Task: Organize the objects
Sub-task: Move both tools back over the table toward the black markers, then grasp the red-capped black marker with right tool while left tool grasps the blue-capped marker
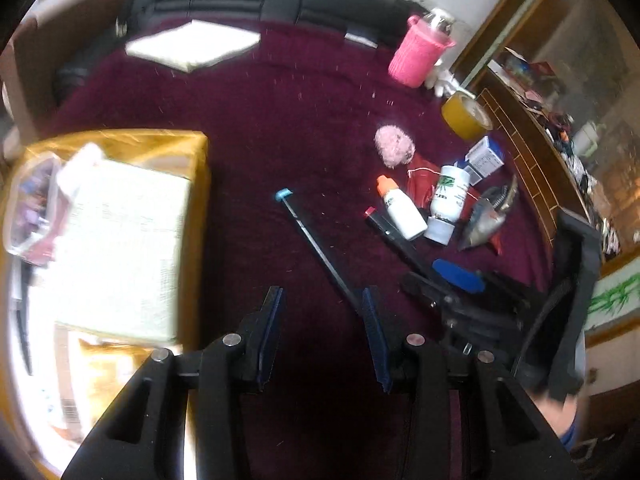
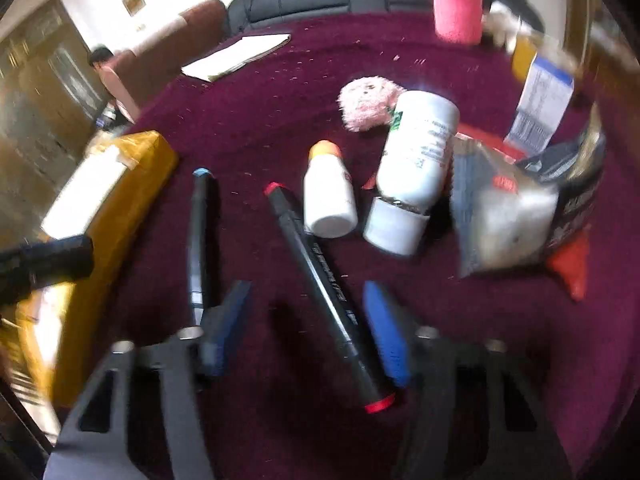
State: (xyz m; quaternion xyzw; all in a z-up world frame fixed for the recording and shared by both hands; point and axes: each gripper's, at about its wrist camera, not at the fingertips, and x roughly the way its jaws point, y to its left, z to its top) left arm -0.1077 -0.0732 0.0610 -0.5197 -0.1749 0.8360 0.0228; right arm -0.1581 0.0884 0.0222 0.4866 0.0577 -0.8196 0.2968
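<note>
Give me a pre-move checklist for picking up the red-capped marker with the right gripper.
1. Red-capped marker lies between the fingers of the right gripper: ok.
2. Pads pressing on the marker: not ok; a gap shows on the left side, and contact on the right side cannot be told.
3. Blue-capped marker outside the jaws: ok, it lies just beyond the left finger.
4. Small white bottle clear of the marker: cannot tell, it lies right beside the marker's upper part.
5. Left gripper empty and out of the way: ok, nothing between its fingers.
6. Yellow box in view to the left as a possible drop spot: ok.
</note>
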